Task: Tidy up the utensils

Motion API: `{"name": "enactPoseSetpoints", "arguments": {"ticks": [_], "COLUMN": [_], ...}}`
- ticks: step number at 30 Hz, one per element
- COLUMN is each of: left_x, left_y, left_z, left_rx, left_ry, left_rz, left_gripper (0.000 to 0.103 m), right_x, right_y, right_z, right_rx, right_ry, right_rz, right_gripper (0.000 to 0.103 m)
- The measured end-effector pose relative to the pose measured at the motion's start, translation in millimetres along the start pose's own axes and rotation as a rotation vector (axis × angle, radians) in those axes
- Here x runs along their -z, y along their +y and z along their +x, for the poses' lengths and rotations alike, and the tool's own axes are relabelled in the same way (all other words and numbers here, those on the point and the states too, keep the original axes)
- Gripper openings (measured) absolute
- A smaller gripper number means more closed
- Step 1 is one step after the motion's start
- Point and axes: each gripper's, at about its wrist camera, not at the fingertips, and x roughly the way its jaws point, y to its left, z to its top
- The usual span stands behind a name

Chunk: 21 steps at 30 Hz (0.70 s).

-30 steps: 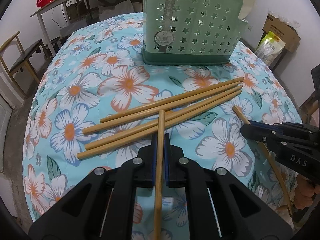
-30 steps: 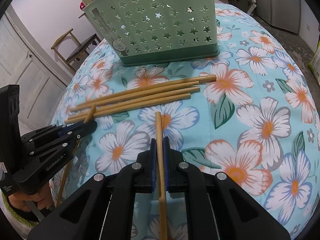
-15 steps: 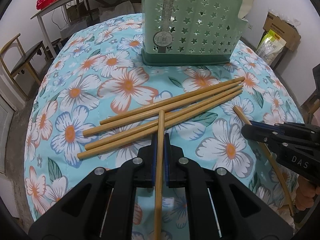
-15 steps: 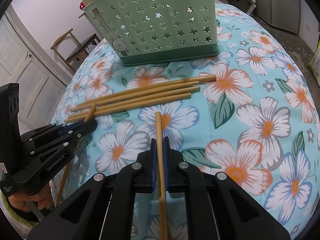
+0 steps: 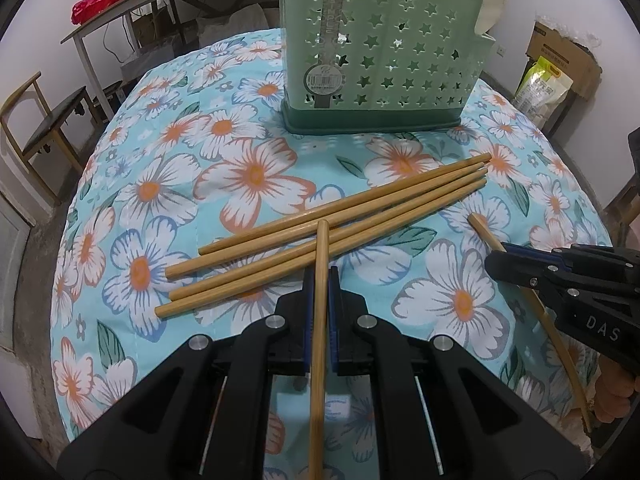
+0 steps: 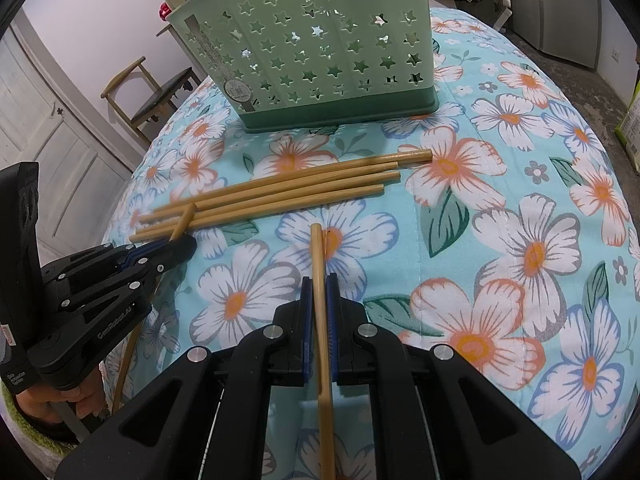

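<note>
Left wrist view: your left gripper [image 5: 319, 280] clamps a chopstick [image 5: 319, 320] at lower centre; your right gripper [image 6: 319, 288] pinches another chopstick [image 6: 322, 320]. Four loose chopsticks [image 5: 328, 228] lie mid-frame below the green basket [image 5: 380, 60].

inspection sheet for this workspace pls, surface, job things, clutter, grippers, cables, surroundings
surface: round table under a floral tablecloth.
job's things: green star-holed basket upright at the far side; four loose chopsticks lying side by side in front of it; one chopstick in each gripper.
clutter: nothing seen on the table besides these.
grippers: left gripper shut on the left chopstick, whose tip lies across the loose ones; right gripper shut on the right chopstick, its tip apart from them.
cables: a dark cable hangs by the side table.
surroundings: wooden chair, white door, cardboard box, red bag.
</note>
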Motion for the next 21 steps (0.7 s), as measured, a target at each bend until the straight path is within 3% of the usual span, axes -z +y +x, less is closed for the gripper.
{"name": "enactPoseSetpoints", "arguments": {"ticks": [6,12,14,21], "left_x": [-4,-8,-9,-13], "left_y": [4,27,37,74], "left_z": [3,2,-3,-24], "left_rx": [0.039,0.19,0.24,0.282], "left_ry": [-0.002,-0.015,-0.042,-0.174], "left_rz": [-0.025,-0.138,-0.183,-0.36], "left_gripper": [0.005,0.004,0.004,0.004], "right_x": [0,1,1,1], "right_y": [1,0,0,-3], "right_z": [0,1,2,1], "right_rx": [0.006,0.009,0.009,0.002], "right_ry": [0.003,-0.006,-0.009,-0.012], "right_rz": [-0.003,0.01,0.016,0.03], "right_gripper": [0.007,0.007,0.007,0.007]}}
